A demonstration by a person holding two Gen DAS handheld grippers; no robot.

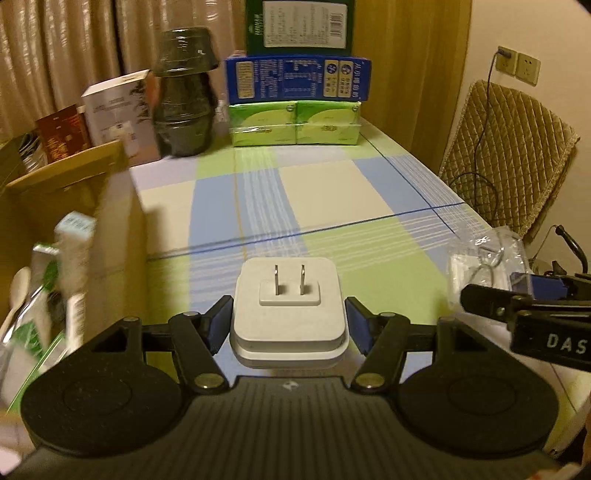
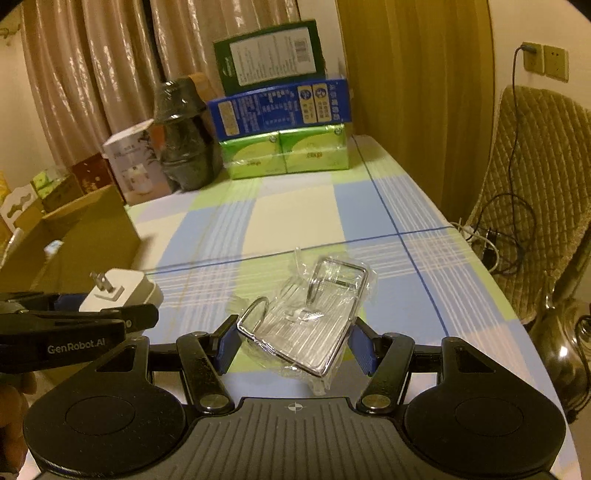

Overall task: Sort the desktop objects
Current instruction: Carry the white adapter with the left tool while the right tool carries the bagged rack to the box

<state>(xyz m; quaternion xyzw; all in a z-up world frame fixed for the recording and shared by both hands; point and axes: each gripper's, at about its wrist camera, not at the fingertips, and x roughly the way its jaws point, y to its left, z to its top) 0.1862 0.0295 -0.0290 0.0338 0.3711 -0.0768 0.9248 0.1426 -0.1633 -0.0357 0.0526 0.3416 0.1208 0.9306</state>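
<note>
You are mid-carry on both sides. Your left gripper [image 1: 290,325] has its jaws closed on the white plug adapter [image 1: 288,306], blue pads pressed against its two flanks and the twin flat prongs pointing forward, up off the checked worktop [image 1: 332,192]. Your right gripper [image 2: 293,341] has its jaws closed on the bagged metal rack [image 2: 306,314], a chrome wire piece sealed in clear plastic, held above the near part of the worktop; the bag's loose end hangs out ahead of the pads.

The step in hand looks like delivery: both things are picked and neither is put away. The cardboard box [image 1: 70,173] stands just beside your left gripper, at the worktop's left edge, already holding tubes and packets (their print is smeared by blur, so I cannot read it). The next move probably calls for swinging the adapter over the box wall, clear of its rim, before you let go. The rack's destination cannot be told from here. Keep the two grippers apart as you go; they sit close, each showing in the other's view.

Readable writing is scant. The left gripper's side reads "GenRobot.AI" in the right wrist view; the right gripper's shows "DAS" in the left wrist view. The blue carton [image 1: 298,78] and the green box [image 1: 299,24] stacked on the green tissue packs [image 1: 295,123] at the far end carry labels and a barcode, too small to make out.
</note>
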